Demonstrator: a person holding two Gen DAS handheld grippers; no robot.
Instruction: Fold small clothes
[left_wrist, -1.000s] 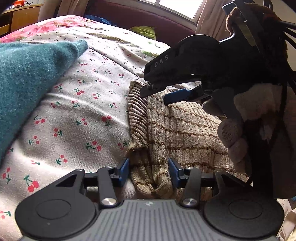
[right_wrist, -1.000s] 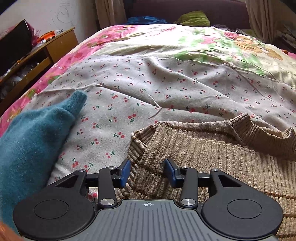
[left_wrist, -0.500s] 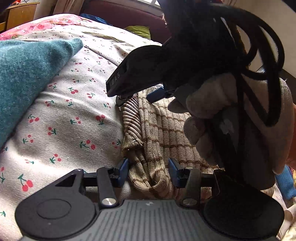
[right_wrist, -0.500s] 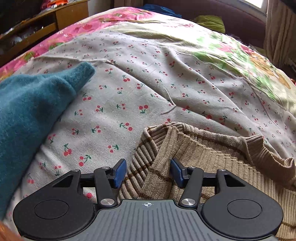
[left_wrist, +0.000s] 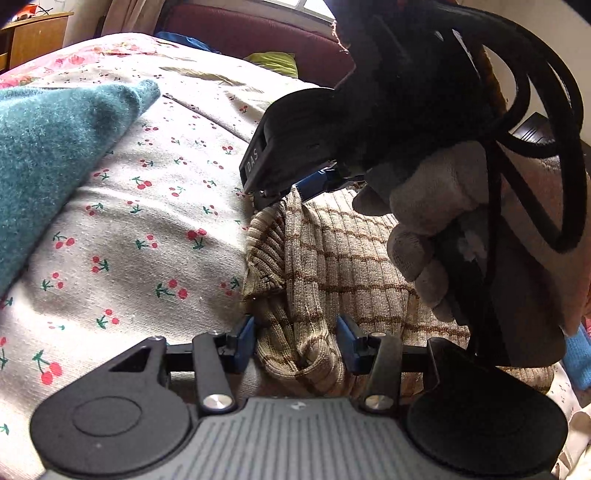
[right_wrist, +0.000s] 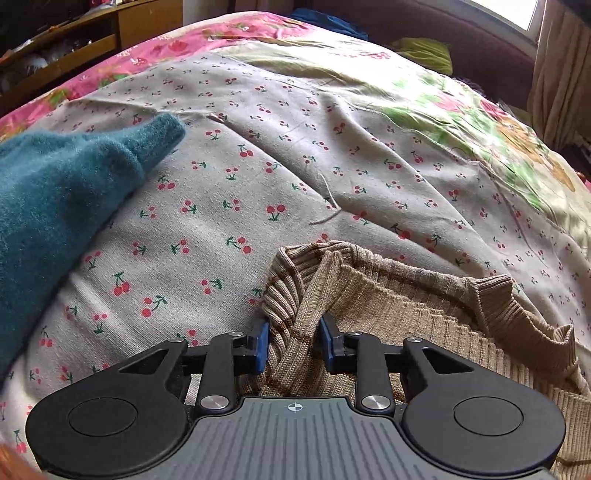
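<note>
A beige ribbed sweater (left_wrist: 332, 258) with thin brown stripes lies on the cherry-print bedsheet (left_wrist: 147, 240). My left gripper (left_wrist: 297, 343) is shut on a bunched fold at the sweater's near left edge. In the left wrist view my right gripper (left_wrist: 291, 194) comes down on the sweater's far left corner, held by a gloved hand (left_wrist: 424, 206). In the right wrist view, my right gripper (right_wrist: 294, 343) has a ridge of sweater (right_wrist: 406, 295) filling the gap between its blue pads; its jaws are closing and press on the knit.
A teal fleece garment (left_wrist: 48, 158) lies on the left of the bed, also visible as the teal garment (right_wrist: 55, 199) in the right wrist view. A dark red headboard (left_wrist: 258, 37) and wooden furniture (right_wrist: 110, 29) stand beyond the bed. A floral quilt (right_wrist: 480, 129) covers the far right.
My right gripper rolled, shifted toward the sweater's left corner and narrowed its jaws onto the fabric. The gloved hand now fills more of the left wrist view. My left gripper stayed put.
</note>
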